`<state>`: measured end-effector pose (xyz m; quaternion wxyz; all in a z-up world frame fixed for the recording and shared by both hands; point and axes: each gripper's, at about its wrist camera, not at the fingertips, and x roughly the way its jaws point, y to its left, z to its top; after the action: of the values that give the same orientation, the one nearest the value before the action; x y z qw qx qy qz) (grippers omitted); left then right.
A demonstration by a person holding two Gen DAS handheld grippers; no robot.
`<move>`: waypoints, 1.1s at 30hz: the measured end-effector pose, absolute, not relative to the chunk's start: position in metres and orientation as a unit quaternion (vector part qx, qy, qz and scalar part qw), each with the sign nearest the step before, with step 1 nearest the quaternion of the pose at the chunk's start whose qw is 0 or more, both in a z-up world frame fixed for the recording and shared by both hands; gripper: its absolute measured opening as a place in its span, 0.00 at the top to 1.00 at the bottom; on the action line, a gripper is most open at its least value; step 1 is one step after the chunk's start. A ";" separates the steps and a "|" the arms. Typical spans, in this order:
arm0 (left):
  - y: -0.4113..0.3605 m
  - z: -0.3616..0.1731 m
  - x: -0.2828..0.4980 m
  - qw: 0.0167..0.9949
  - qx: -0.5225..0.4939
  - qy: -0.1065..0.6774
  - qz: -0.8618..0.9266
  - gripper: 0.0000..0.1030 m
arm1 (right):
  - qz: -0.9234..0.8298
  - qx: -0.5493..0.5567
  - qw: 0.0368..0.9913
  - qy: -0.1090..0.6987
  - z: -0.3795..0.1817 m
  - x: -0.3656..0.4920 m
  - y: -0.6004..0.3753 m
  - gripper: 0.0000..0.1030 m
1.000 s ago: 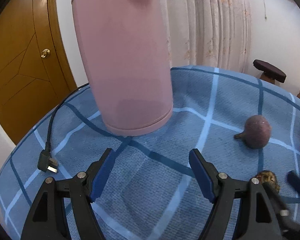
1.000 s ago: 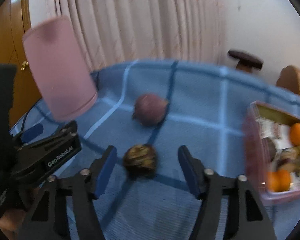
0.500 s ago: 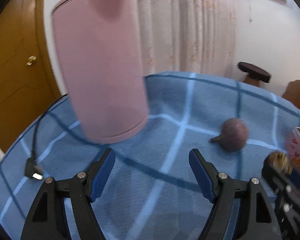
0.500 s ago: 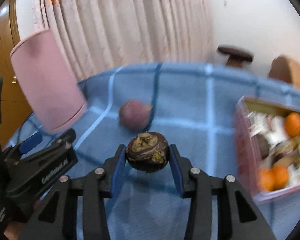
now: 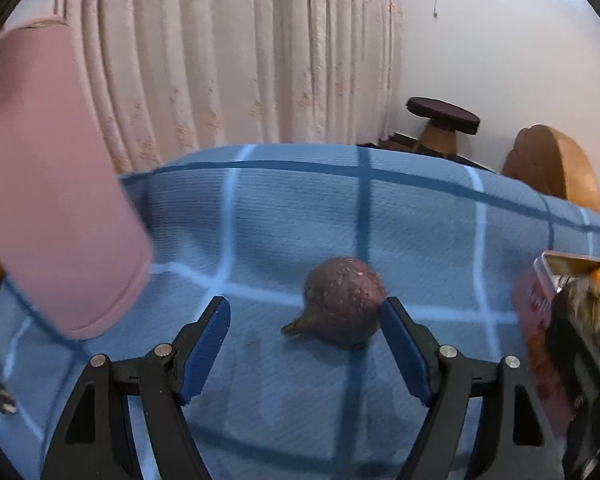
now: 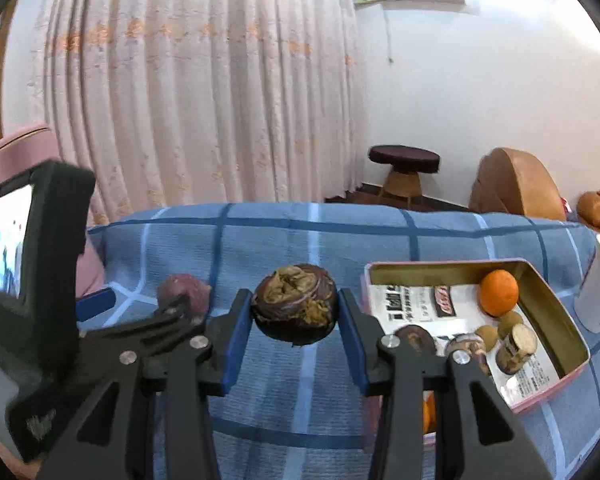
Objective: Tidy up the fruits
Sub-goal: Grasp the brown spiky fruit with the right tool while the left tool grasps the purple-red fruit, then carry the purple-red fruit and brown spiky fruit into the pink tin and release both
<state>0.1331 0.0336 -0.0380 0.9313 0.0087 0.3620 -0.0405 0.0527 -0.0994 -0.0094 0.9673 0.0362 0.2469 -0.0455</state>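
Note:
My right gripper (image 6: pixel 295 320) is shut on a dark brown wrinkled fruit (image 6: pixel 295 304) and holds it above the blue checked cloth, left of the pink tin box (image 6: pixel 556 384). The box holds an orange (image 6: pixel 499 293) and several small fruits. My left gripper (image 5: pixel 305 352) is open, its fingers on either side of a purple fruit with a short stem (image 5: pixel 342 308) lying on the cloth; the right finger is close to the fruit. The purple fruit also shows in the right wrist view (image 6: pixel 182 290), behind the left gripper.
A tall pink container (image 5: pixel 52 208) stands at the left, with a black plug (image 5: pixel 0 398) on the cloth near it. A white cup (image 6: pixel 598 292) stands right of the box. The box's edge (image 5: pixel 548 276) is at the right of the left wrist view.
My right gripper closed on the dark fruit and lifted it toward the box. My left gripper moved right, from the pink container to around the purple fruit.

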 end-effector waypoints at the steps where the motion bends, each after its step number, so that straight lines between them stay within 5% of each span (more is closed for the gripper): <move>1: 0.031 -0.038 0.137 0.931 0.011 0.363 -0.043 0.23 | -0.047 0.044 0.966 0.252 -0.010 0.055 -0.103 0.56; 12: 0.026 -0.053 0.171 0.904 -0.037 0.406 -0.129 0.25 | -0.053 0.055 0.963 0.257 -0.011 0.059 -0.109 0.56; 14: 0.026 -0.055 0.177 0.897 -0.052 0.416 -0.137 0.43 | -0.053 0.054 0.963 0.257 -0.013 0.057 -0.107 0.56; 16: 0.024 -0.053 0.179 0.898 -0.056 0.413 -0.140 0.48 | -0.054 0.059 0.963 0.259 -0.013 0.057 -0.107 0.56; 33: 0.062 -0.019 0.103 0.948 0.009 0.314 0.049 0.48 | -0.023 0.027 0.970 0.240 -0.012 0.047 -0.089 0.56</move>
<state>0.1028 0.0625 -0.0190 0.9480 0.0085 0.3143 0.0486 0.0474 -0.0892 -0.0116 0.9702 0.0268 0.2396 -0.0226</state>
